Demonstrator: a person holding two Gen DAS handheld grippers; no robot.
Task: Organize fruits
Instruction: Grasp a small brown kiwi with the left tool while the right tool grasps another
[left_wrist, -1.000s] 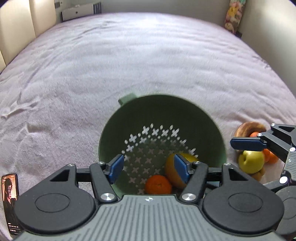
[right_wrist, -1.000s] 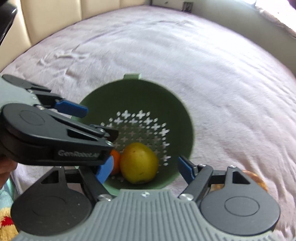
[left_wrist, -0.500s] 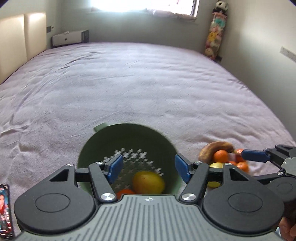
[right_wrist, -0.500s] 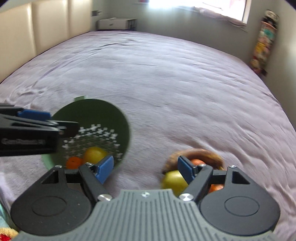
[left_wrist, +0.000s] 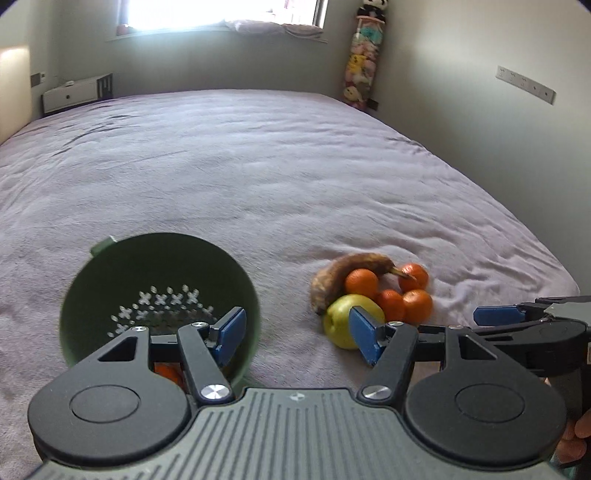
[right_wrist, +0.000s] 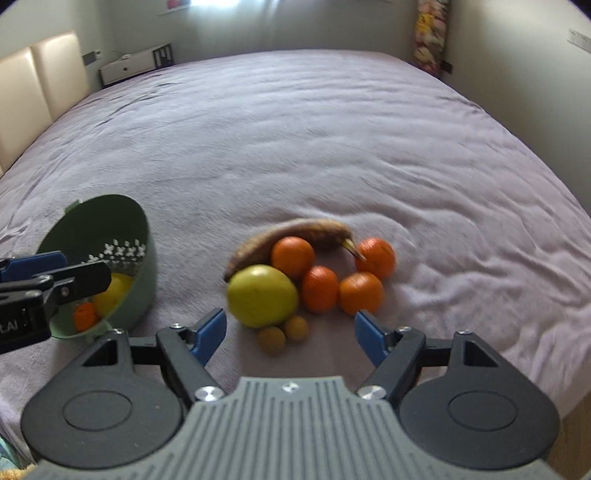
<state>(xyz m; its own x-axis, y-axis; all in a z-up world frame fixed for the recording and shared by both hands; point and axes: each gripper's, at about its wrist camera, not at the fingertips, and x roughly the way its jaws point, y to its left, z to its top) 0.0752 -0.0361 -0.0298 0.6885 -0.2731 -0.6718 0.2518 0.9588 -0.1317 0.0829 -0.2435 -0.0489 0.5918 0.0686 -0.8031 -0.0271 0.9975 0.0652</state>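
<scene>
A green colander (left_wrist: 110, 280) (right_wrist: 140, 258) lies on the purple bedspread, holding a yellow fruit (right_wrist: 116, 288) and a small orange (right_wrist: 84, 316). To its right sits a pile: a brown banana (right_wrist: 295, 230), a yellow-green apple (right_wrist: 262, 295) (left_wrist: 341, 314), several oranges (right_wrist: 319, 288) and two small brown fruits (right_wrist: 284, 332). My right gripper (right_wrist: 290, 332) is open, empty, hovering just short of the pile with the small brown fruits between its fingers' line. My left gripper (left_wrist: 295, 334) is open and empty, between colander and pile.
The bedspread (right_wrist: 332, 147) stretches wide beyond the fruit. A padded headboard (right_wrist: 37, 92) and a white bedside cabinet (right_wrist: 136, 64) stand at the far left, a stack of plush toys (left_wrist: 360, 66) in the far right corner. A hand (left_wrist: 576, 439) shows at lower right.
Both grippers have swung right and lifted away from the colander. The right one now faces the fruit pile; the left one looks between colander and pile. The yellow fruit stays in the colander.
</scene>
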